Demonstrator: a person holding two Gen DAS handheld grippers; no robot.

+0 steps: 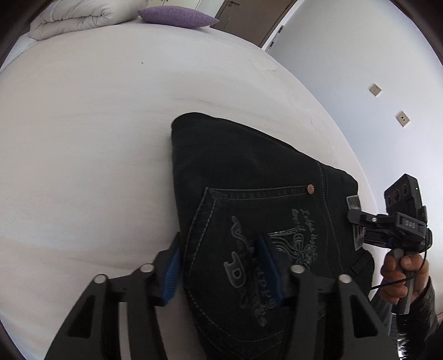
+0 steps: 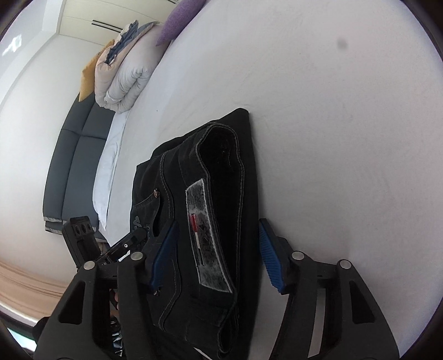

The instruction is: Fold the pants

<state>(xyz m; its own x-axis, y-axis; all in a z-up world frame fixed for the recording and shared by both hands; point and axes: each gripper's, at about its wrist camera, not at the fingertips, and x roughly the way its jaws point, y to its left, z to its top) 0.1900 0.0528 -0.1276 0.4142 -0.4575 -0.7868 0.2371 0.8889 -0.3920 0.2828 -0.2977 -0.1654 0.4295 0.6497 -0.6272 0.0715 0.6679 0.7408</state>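
Note:
Black jeans (image 1: 249,166) lie folded into a compact stack on the white bed (image 1: 97,124), back pocket with grey embroidery facing up. My left gripper (image 1: 220,268) hovers over the pocket end, open, one blue pad beside the stack's edge and the other over the pocket. In the right wrist view the jeans (image 2: 221,155) show their waistband and grey label. My right gripper (image 2: 218,256) straddles that waistband end, open, its pads not pressing the cloth. Each gripper appears in the other's view: the right gripper (image 1: 360,221) at the waistband, the left gripper (image 2: 133,238) at the far side.
A purple pillow (image 1: 177,16) and a rolled white duvet (image 1: 80,16) sit at the head of the bed. A dark padded headboard (image 2: 74,155) stands behind them. A hand (image 1: 401,274) holds the right gripper's handle near the bed edge. A wall with sockets (image 1: 375,89) lies beyond.

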